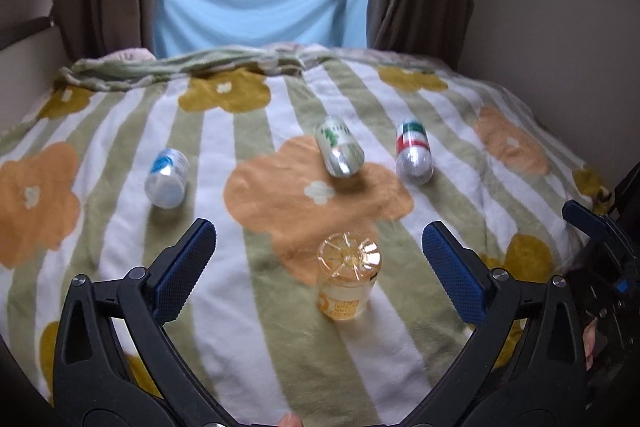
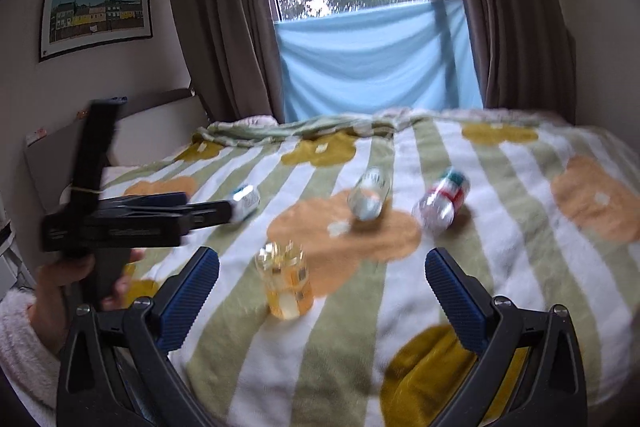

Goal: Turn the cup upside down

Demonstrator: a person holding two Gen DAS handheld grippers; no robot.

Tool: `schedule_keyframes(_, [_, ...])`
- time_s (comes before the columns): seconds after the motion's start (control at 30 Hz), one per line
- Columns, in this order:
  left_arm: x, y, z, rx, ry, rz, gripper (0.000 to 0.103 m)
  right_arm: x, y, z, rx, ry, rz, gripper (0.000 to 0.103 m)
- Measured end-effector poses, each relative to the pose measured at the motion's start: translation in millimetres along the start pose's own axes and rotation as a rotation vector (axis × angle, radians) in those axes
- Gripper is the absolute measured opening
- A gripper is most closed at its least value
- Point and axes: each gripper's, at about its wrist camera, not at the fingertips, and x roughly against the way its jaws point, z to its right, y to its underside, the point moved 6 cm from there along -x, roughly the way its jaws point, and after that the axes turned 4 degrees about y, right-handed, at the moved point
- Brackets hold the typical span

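Left gripper (image 1: 318, 263): released, empty, fingers straddling orange cup (image 1: 348, 281) for side grasp | Right gripper (image 2: 322, 287): released, empty | Cup: near centre of blanket (image 1: 420, 227), apparently base-up, possibly inverted

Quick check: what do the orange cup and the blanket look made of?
Orange cup: probably clear, glossy, amber-tinted plastic; light passes through it and its ribbed base glints. Blanket: soft matte fleece or plush by its fuzzy nap, though blur leaves that open.
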Motion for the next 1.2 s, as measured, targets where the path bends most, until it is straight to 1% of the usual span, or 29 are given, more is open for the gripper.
schedule_keyframes(0.1, [46,-17,-12,0.0,-0.028,0.109,0.103,4,-30,-7,0.026,0.047,0.051,0.103])
schedule_keyframes(0.23, [89,-24,-29,0.035,-0.038,0.214,0.103,7,-54,-21,0.074,0.125,0.118,0.103])
schedule_keyframes(0.3, [104,-21,-38,0.056,-0.045,0.26,0.103,9,-56,-26,0.087,0.18,0.138,0.103])
schedule_keyframes(0.37, [116,-16,-44,0.055,-0.064,0.297,0.103,14,-54,-30,0.089,0.237,0.158,0.103])
schedule_keyframes(0.47, [129,-7,-47,0.019,-0.116,0.334,0.103,19,-52,-37,0.09,0.274,0.189,0.103])
schedule_keyframes(0.53, [136,-4,-46,-0.006,-0.145,0.352,0.103,21,-52,-42,0.095,0.276,0.198,0.103])
schedule_keyframes(0.57, [138,-4,-46,-0.011,-0.146,0.358,0.103,21,-52,-43,0.097,0.277,0.198,0.103])
schedule_keyframes(0.67, [143,-3,-46,-0.005,-0.134,0.372,0.103,21,-53,-45,0.091,0.275,0.199,0.103])
schedule_keyframes(0.83, [145,-2,-47,0.01,-0.114,0.373,0.103,23,-54,-43,0.079,0.272,0.202,0.103])
schedule_keyframes(1.2, [141,1,-41,-0.002,-0.126,0.362,0.103,25,-54,-43,0.083,0.278,0.202,0.103])
